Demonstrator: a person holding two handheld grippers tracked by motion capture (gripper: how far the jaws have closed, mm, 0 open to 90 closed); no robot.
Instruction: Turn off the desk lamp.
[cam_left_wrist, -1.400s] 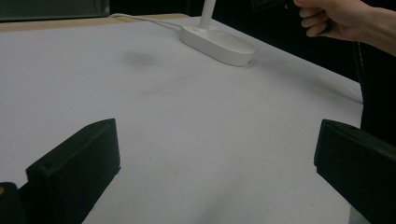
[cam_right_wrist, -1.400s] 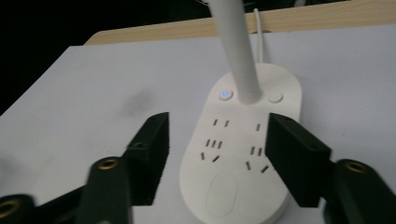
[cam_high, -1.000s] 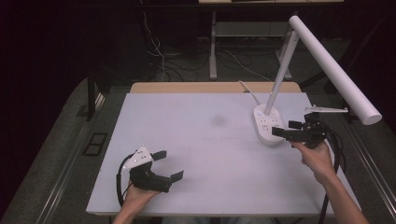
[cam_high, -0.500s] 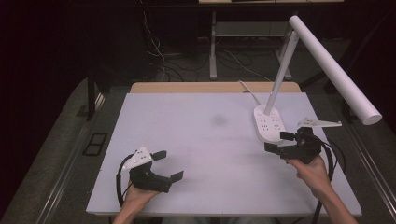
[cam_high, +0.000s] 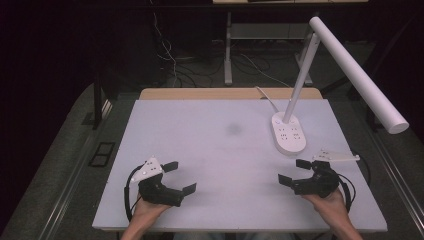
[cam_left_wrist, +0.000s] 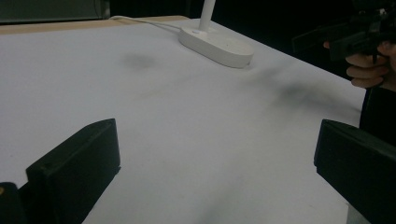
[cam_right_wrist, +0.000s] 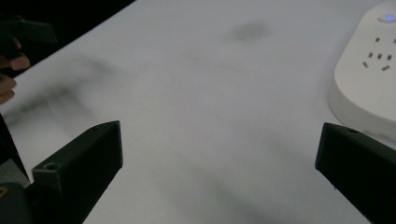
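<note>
White table (cam_high: 220, 150) stood in a dark room, bare apart from a lamp base (cam_high: 288, 132) at its right rear. Left gripper (cam_high: 181, 176) and right gripper (cam_high: 292, 171) were held low near the front edge, well apart, jaws spread, grasping nothing; the lamp base lay just beyond the right gripper.

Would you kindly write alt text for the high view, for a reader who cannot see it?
Two hands hold open grippers, the left gripper and right gripper, low over the near edge of a white table. A white desk lamp with sockets in its base stands at the far right.
</note>
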